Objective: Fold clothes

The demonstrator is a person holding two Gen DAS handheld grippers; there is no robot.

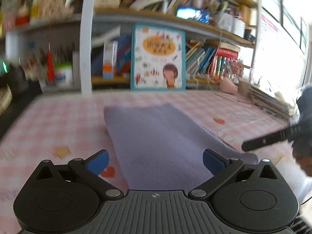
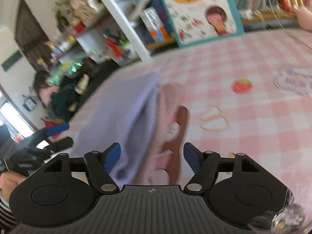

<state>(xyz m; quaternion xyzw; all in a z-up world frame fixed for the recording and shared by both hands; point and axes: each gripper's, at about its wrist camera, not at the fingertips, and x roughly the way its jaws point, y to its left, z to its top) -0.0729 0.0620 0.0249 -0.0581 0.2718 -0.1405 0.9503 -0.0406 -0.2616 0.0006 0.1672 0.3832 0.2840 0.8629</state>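
Note:
A lavender garment [image 1: 156, 136] lies folded into a long strip on the pink checked tablecloth [image 1: 58, 120]. My left gripper [image 1: 155, 160] is open, its blue pads either side of the strip's near end and holding nothing. In the right wrist view the same lavender garment [image 2: 117, 120] shows a pink printed layer [image 2: 167, 117] with a brown patch along its right edge. My right gripper [image 2: 152, 156] is open just above that near edge, empty. The other gripper [image 2: 54, 130] appears at the left, and the right one shows as a dark bar [image 1: 273, 138] in the left wrist view.
A bookshelf with a large picture book [image 1: 158, 58] stands at the table's far edge. Stacked books [image 1: 271, 99] lie at the right. A pen cup [image 1: 62, 74] and clutter sit far left. A person's hand [image 2: 9, 179] and striped sleeve show at lower left.

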